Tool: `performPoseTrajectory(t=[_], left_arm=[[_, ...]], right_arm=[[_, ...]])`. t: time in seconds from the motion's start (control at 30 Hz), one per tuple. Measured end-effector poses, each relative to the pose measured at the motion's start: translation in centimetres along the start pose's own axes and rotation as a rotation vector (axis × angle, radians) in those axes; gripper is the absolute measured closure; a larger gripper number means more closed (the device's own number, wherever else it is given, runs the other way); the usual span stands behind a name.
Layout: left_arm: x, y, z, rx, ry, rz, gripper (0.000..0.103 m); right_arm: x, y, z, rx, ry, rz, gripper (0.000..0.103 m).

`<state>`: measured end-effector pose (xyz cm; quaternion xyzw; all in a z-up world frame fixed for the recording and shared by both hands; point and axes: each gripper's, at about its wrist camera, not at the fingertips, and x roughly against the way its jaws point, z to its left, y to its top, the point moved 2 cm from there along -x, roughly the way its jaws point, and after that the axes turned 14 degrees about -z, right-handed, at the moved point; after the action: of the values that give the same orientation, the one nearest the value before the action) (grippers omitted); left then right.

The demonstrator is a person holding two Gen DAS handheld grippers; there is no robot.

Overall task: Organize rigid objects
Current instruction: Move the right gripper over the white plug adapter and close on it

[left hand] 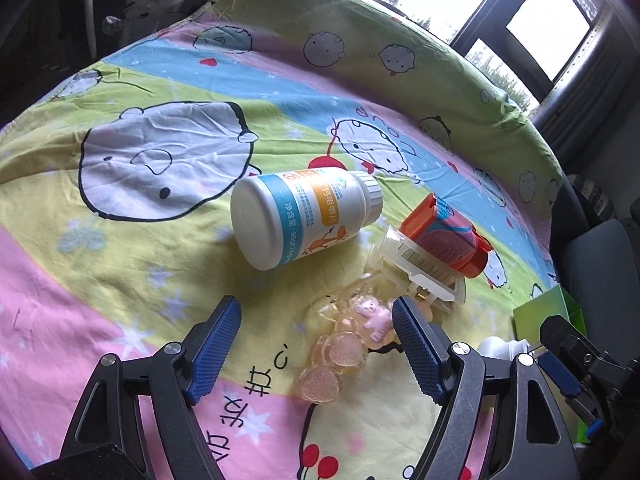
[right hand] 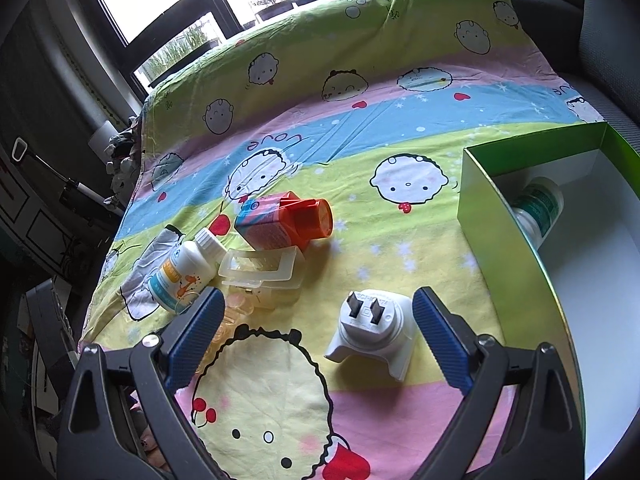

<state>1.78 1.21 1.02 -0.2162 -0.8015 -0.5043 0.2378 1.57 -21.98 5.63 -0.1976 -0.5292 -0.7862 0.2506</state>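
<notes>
On the cartoon-print bedsheet (left hand: 160, 240), a translucent hair clip (left hand: 340, 356) with a pink bear and glittery hearts lies between the fingers of my left gripper (left hand: 316, 332). That gripper is open, and its right pad (left hand: 416, 348) sits close beside the bear. Beyond lie a white pill bottle (left hand: 304, 220) on its side, a clear claw clip (left hand: 416, 272) and an orange-capped container (left hand: 444, 232). My right gripper (right hand: 318, 320) is open around a white plug adapter (right hand: 372, 328), prongs up, with gaps on both sides.
A green box with a white inside (right hand: 480, 200) stands at the right, a green-labelled bottle (right hand: 540, 204) lying in it. Its corner (left hand: 548, 312) shows in the left wrist view. Windows and dark furniture ring the bed.
</notes>
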Motion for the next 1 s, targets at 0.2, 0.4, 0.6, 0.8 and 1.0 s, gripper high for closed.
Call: performPoseTrajectory(t=[0.2, 0.4, 0.6, 0.8, 1.0], left_arm=[[0.5, 0.7, 0.6, -0.013, 0.014, -0.036, 0.024], [0.4, 0.8, 0.9, -0.022, 0.039, -0.033, 0.024], [0.5, 0.7, 0.5, -0.025, 0.009, -0.024, 0.024], [0.8, 0.4, -0.5, -0.073, -0.035, -0.031, 0.024], [0.9, 0.1, -1.4, -0.103, -0.083, -0.025, 0.024]], right_arm=[[-0.7, -0.5, 0.1, 0.010, -0.014, 0.023, 0.008], [-1.5, -1.1, 0.1, 0.014, -0.041, 0.055, 0.008], [-2.0, -1.4, -0.1, 0.007, -0.055, 0.076, 0.008], [-2.4, -1.5, 0.1, 0.027, -0.071, 0.077, 0.007], [-2.7, -1.4, -0.4, 0.032, -0.103, 0.077, 0.009]])
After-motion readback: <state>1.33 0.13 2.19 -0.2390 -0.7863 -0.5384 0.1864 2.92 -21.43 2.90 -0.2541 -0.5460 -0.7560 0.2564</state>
